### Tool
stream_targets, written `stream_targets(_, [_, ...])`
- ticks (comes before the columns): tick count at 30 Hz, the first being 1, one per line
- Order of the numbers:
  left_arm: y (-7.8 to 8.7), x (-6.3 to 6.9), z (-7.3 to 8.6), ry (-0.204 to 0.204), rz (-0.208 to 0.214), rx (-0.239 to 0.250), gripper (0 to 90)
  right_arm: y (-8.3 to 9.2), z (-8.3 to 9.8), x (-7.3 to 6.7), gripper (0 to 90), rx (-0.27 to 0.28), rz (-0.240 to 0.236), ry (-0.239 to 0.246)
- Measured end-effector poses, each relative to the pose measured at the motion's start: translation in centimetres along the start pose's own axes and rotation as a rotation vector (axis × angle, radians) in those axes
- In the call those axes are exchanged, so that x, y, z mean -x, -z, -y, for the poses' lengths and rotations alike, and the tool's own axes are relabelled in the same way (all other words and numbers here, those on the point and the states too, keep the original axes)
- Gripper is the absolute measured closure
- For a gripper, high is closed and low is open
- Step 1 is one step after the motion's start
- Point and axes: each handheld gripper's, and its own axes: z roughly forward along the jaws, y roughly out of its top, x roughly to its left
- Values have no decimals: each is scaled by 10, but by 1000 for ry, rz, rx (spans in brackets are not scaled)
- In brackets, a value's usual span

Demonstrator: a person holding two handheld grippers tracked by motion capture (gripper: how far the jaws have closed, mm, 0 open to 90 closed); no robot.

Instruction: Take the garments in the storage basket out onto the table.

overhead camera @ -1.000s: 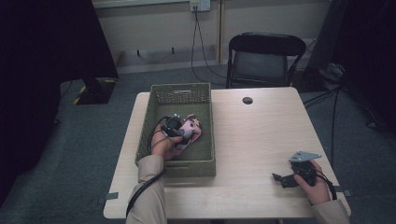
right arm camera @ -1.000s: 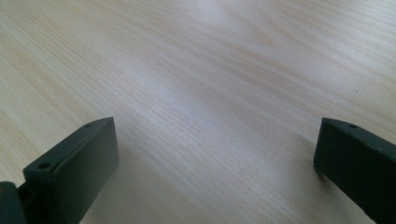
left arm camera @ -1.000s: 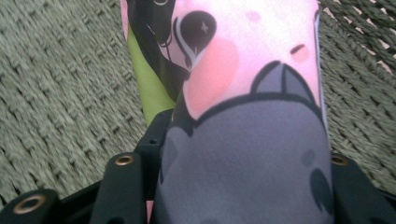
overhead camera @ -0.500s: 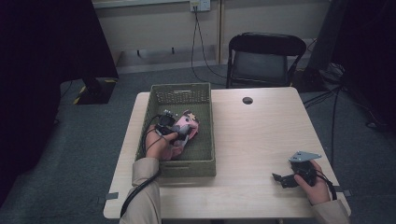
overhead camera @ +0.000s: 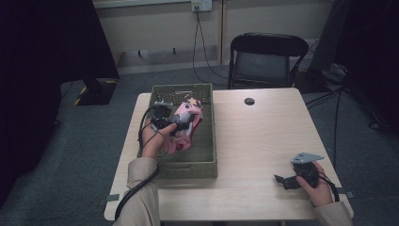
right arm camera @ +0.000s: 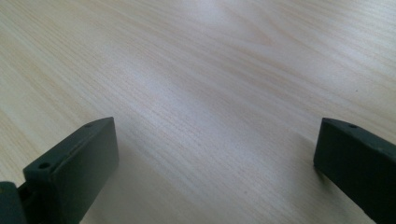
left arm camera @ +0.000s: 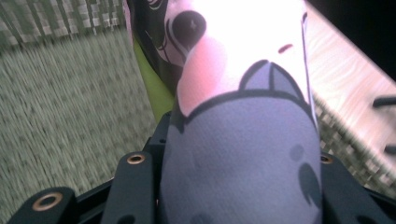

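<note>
Pinching a soft pink and grey toy [overhead camera: 187, 123], the left hand-held gripper [overhead camera: 176, 128] sits over the green woven basket [overhead camera: 207, 155]. Its jaws have just been closing, and now they press tight on the toy from both sides. In the left gripper view the toy [left arm camera: 243, 116] is right up close, with a grey part low down, a pink and white part above it, and a black round spot near the top. The toy is up above the basket floor, and a bit of it hangs down from the jaws. The basket stands on the left part of the light wood surface [overhead camera: 263, 141].

Far away on the right, the right hand-held gripper [overhead camera: 282, 181] rests near the front edge of the surface. Its jaws are spread wide with nothing between them, just bare wood [right arm camera: 210, 93].

A small black round thing [overhead camera: 249, 100] lies near the far edge. A black chair [overhead camera: 266, 61] stands behind the surface.
</note>
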Motion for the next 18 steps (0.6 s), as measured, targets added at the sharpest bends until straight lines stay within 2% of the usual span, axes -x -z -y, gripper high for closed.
stream_targets(1, [4,2,-3,10,6,27,559,0,0,0,0,0,0,0])
stream_targets(6, [13,7,-9,2,22,88,560,0,0,0,0,0,0,0])
stream_targets(11, [19,12,-13,3,50,126,559,0,0,0,0,0,0,0])
stream_targets(15, [24,18,-17,7,89,160,558,0,0,0,0,0,0,0])
stream_targets(18, [26,22,-21,-1,99,170,558,0,0,0,0,0,0,0])
